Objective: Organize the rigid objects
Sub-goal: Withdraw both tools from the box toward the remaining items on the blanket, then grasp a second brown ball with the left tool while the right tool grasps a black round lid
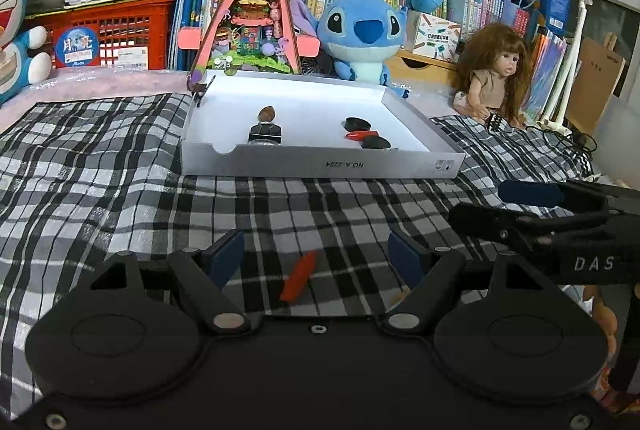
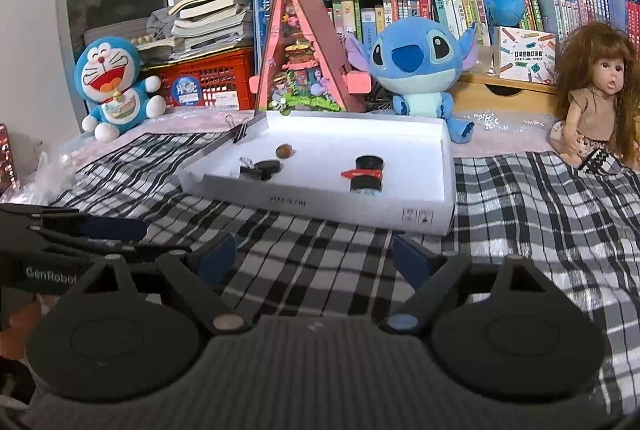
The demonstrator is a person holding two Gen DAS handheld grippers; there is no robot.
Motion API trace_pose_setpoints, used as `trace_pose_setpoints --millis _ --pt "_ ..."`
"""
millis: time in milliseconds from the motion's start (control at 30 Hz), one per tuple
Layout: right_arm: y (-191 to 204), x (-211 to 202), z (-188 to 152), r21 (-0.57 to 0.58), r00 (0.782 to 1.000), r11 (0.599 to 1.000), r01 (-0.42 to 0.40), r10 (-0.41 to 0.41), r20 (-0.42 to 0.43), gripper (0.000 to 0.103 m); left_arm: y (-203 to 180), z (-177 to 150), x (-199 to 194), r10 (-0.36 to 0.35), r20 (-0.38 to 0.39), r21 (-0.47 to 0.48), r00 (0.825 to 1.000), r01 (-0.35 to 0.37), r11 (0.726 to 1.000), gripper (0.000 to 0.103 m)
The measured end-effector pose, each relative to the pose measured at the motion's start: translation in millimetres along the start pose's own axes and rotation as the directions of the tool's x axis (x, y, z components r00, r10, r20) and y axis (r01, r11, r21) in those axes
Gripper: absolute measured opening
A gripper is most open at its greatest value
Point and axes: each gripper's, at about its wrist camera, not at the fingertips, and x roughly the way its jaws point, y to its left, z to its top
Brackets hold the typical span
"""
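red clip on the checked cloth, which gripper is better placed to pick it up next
Left. The red clip lies between the open left gripper fingers, just ahead of it. The right gripper, also open, has only bare checked cloth between its fingers.

The checkered cloth (image 2: 312,262) before the white box (image 2: 320,208) is free; plush toys (image 2: 416,70) block at twelve o'clock.

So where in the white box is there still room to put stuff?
The white box is bare across its back, near the blue plush, and down the middle between the binder clip and the red clip. Its front corners are crowded.
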Motion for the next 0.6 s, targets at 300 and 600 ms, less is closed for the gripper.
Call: trace_pose_setpoints --millis 300,600 --pt "12 -13 -23 -0.037 0.999 0.999 0.02 -0.02 0.025 0.092 -4 -22 -13 0.036 0.056 0.038 0.998 -0.038 0.999 0.078" --pt "22 -20 -42 -0.084 0.999 0.996 0.036 -0.033 0.039 0.092 -11 -40 -21 0.059 0.088 0.061 0.994 -0.064 0.996 0.078"
